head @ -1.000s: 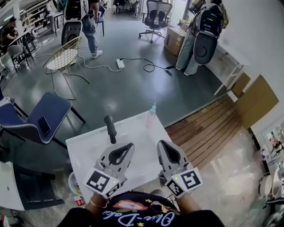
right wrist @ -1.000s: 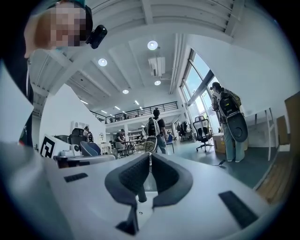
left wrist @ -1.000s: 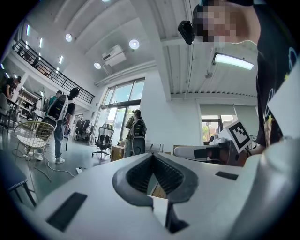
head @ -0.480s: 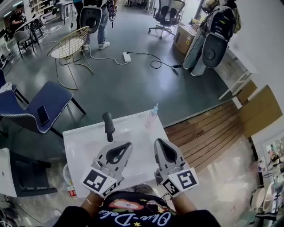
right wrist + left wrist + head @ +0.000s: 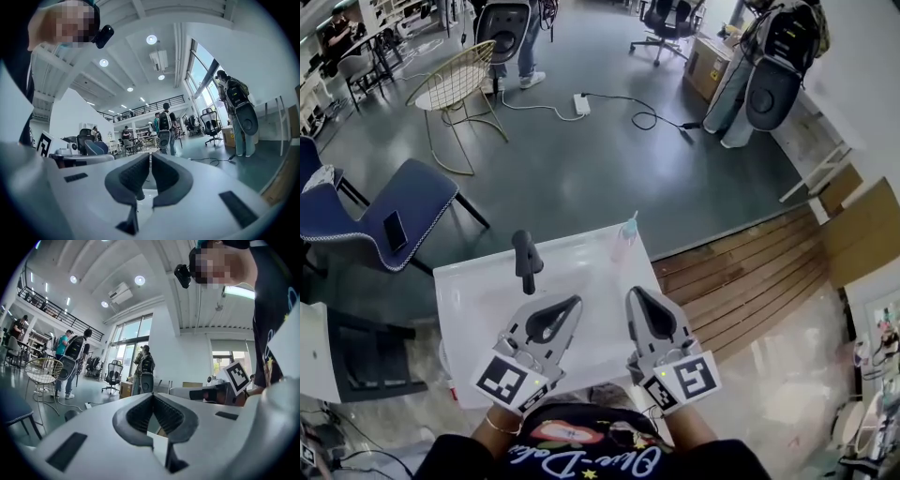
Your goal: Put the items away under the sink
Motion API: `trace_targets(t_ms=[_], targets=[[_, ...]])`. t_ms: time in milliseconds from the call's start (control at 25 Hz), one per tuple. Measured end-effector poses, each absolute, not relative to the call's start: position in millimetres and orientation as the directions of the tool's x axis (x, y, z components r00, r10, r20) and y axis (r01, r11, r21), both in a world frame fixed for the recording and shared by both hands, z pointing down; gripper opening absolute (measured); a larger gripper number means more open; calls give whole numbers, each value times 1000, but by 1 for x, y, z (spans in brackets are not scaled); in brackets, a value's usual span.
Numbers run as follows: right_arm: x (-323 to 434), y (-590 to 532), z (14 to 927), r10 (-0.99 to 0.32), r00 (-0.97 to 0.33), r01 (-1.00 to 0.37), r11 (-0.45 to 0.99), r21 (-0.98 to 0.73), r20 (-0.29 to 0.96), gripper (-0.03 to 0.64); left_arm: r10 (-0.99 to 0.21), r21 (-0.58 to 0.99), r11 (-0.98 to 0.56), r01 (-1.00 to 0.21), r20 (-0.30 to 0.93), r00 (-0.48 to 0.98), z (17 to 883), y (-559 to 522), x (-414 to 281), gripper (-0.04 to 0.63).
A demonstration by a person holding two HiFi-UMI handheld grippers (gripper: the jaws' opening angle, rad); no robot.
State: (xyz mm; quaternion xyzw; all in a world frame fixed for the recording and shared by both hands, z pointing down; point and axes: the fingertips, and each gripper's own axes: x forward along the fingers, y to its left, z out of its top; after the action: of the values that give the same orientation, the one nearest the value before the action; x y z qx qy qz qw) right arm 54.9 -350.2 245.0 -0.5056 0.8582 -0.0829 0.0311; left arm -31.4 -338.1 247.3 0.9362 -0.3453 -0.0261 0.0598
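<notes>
A white sink unit [image 5: 478,305] stands right in front of me, with a black faucet [image 5: 526,261] upright near its back left. At its back right corner is a pale spray bottle [image 5: 626,234] with a blue top. My left gripper [image 5: 573,303] hovers over the near part of the top, shut and with nothing in it. My right gripper [image 5: 635,293] is beside it, also shut and without a load. In the left gripper view the jaws meet at the tip [image 5: 153,397]. In the right gripper view the pads [image 5: 136,176] almost touch.
A blue chair [image 5: 384,211] with a phone on it stands at the left, a wire chair [image 5: 459,84] further back. A wooden floor panel [image 5: 750,272] lies to the right. A power strip and cable [image 5: 581,103] lie on the floor. People with backpacks [image 5: 773,66] stand behind.
The head view has drifted a little, so the room sits differently in the picture. Both grippers stay shut over the near part of the sink unit.
</notes>
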Motion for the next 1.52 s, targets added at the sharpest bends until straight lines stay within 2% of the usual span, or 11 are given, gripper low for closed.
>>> trace_targets(t_ms=[360, 640, 800, 1520], targets=[[61, -363, 276, -868, -489, -867, 472, -162, 85, 14, -657, 140, -744, -654, 31, 754, 265, -345, -25, 9], [73, -371, 289, -876, -474, -874, 455, -173, 92, 38, -655, 140, -742, -655, 52, 754, 270, -347, -14, 9], [74, -378, 296, -877, -470, -876, 451, -171, 98, 76, -655, 136, -742, -657, 64, 753, 272, -350, -12, 9], [86, -417, 336, -916, -382, -923, 370, -107, 127, 124, -681, 123, -714, -689, 106, 725, 284, -362, -16, 9]])
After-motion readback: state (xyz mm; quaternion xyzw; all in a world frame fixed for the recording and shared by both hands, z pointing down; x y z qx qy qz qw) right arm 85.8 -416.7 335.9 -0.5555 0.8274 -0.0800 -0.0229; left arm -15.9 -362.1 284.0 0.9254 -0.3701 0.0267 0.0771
